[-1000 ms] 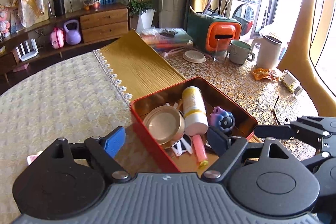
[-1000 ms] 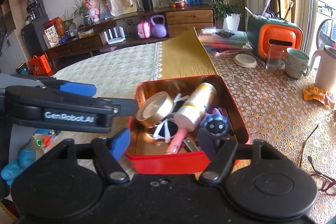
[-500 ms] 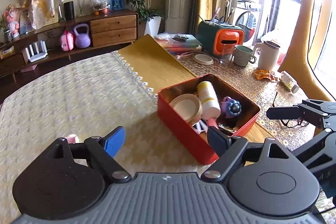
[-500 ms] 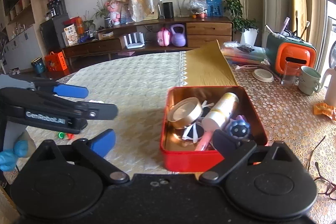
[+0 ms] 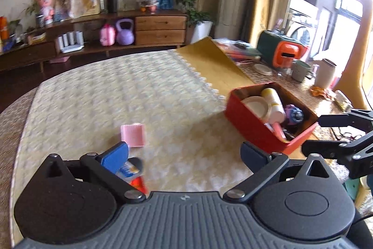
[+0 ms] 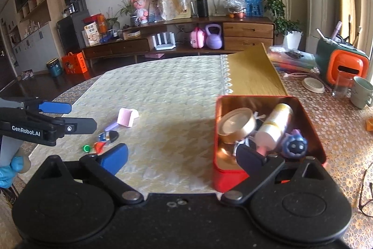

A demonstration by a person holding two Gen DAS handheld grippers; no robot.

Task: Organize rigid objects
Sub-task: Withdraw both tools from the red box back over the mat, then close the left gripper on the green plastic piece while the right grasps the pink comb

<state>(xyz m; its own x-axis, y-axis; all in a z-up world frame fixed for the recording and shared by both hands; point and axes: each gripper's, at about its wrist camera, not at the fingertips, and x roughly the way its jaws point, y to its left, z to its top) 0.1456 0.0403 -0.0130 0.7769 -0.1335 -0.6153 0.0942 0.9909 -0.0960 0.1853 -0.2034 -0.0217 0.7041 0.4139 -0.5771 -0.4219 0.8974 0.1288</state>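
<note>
The red tin point(image 6: 268, 132) sits on the table where the cream tablecloth point(image 6: 167, 95) meets the gold runner point(image 6: 251, 71), and it serves as the landmark here. Inside it lie a gold round tin point(image 6: 235, 124), a cream bottle point(image 6: 275, 125), a pink tube point(image 5: 277, 128) and a purple spiky toy point(image 6: 294, 145). Left of the tin, a wide stretch of tablecloth lies bare up to a loose cluster well apart from it: a pink scoop point(image 6: 126, 117), a small dark oval piece point(image 6: 108, 135), a green bead point(image 6: 86, 147) and a red piece point(image 6: 99, 146).

The left gripper point(image 5: 184, 154) hovers over that cluster with its jaws wide apart and nothing between them. The right gripper point(image 6: 181, 154) hangs at the tin's near edge, jaws equally wide and empty.

Compared with 0.5 s ago, both cameras have pulled back and swung left: the tin has shifted toward the right of each view, and the cluster has come into sight.

The left view is motion-blurred. There the left finger point(image 5: 115, 154) covers part of the dark piece and the red piece, and the green bead is hidden. The right finger point(image 6: 250, 159) masks the tin's near wall. Right of the tin, eyeglasses point(image 6: 366, 197) are cut off by the frame.
</note>
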